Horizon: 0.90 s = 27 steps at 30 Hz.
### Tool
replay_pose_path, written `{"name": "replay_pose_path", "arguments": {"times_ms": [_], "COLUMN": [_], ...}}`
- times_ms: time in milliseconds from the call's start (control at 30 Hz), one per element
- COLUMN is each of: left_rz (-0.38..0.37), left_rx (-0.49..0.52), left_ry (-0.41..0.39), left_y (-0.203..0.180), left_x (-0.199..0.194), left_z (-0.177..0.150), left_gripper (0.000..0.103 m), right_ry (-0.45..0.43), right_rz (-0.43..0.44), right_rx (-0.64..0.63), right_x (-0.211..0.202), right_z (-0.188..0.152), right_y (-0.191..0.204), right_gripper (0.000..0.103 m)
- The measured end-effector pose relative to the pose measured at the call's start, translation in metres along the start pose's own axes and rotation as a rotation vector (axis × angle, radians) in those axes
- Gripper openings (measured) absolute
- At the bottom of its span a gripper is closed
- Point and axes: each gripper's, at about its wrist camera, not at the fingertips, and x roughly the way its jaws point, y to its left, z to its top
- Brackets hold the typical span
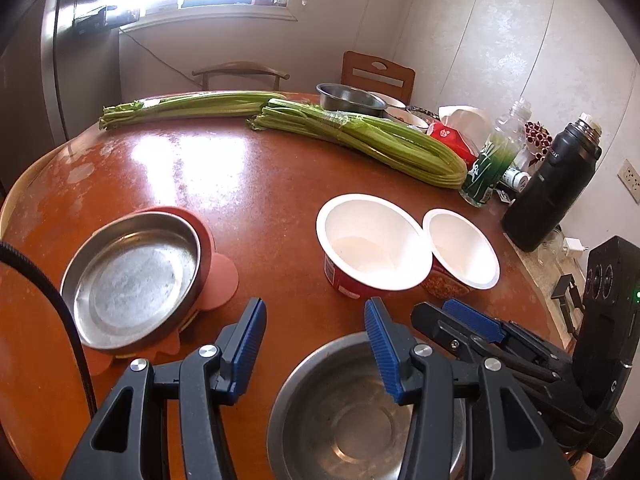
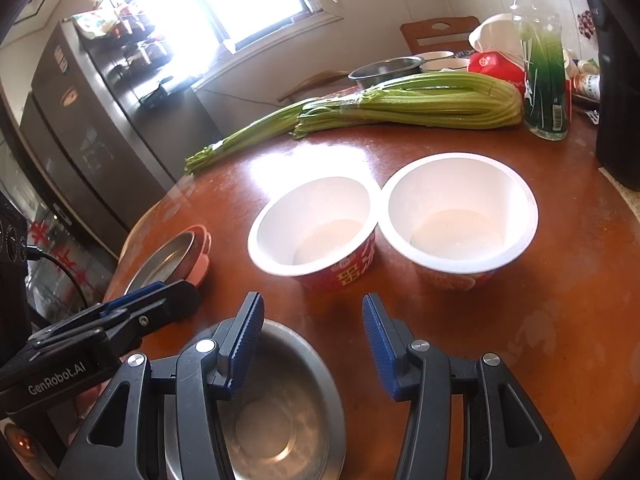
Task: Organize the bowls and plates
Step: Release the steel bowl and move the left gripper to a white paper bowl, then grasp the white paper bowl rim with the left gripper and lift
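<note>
A steel bowl [image 1: 344, 412] [image 2: 280, 412] sits on the brown round table [image 1: 240, 184] at the near edge. My left gripper [image 1: 316, 320] hangs open above its left rim, with only bare table showing between the pads. The right gripper [image 2: 313, 304] is open too, its left finger over the bowl's right side, gripping nothing. Each gripper shows at the edge of the other's view: right gripper [image 1: 434, 310], left gripper [image 2: 176, 292]. Two empty paper bowls [image 1: 372, 240] [image 1: 464, 248], white inside and red outside, stand touching just beyond. A steel plate [image 1: 132, 280] rests on a pink mat at the left.
Two celery bunches [image 1: 360, 136] [image 1: 188, 108] lie across the far side. Behind them stands another steel bowl [image 1: 348, 98] with white dishes. At the right are a red tissue pack [image 1: 452, 136], a green-labelled bottle [image 1: 496, 152] and a black flask [image 1: 556, 184]. Chairs stand behind the table.
</note>
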Motion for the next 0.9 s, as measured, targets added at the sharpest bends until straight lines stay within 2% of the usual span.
{"name": "replay_pose_path", "arguments": {"times_ms": [500, 900], "left_rz": [-0.01, -0.038], "left_rx": [-0.01, 0.0], "left_ry": [0.07, 0.127], "left_y": [0.006, -0.001], "left_x": [0.052, 0.088], "left_z": [0.043, 0.05], "left_gripper": [0.051, 0.051], "right_ry": [0.036, 0.039], "right_rz": [-0.025, -0.053], "right_rx": [0.011, -0.026], "right_x": [0.034, 0.046], "right_z": [0.028, 0.033], "right_y": [-0.004, -0.011], "right_gripper": [0.053, 0.053]}}
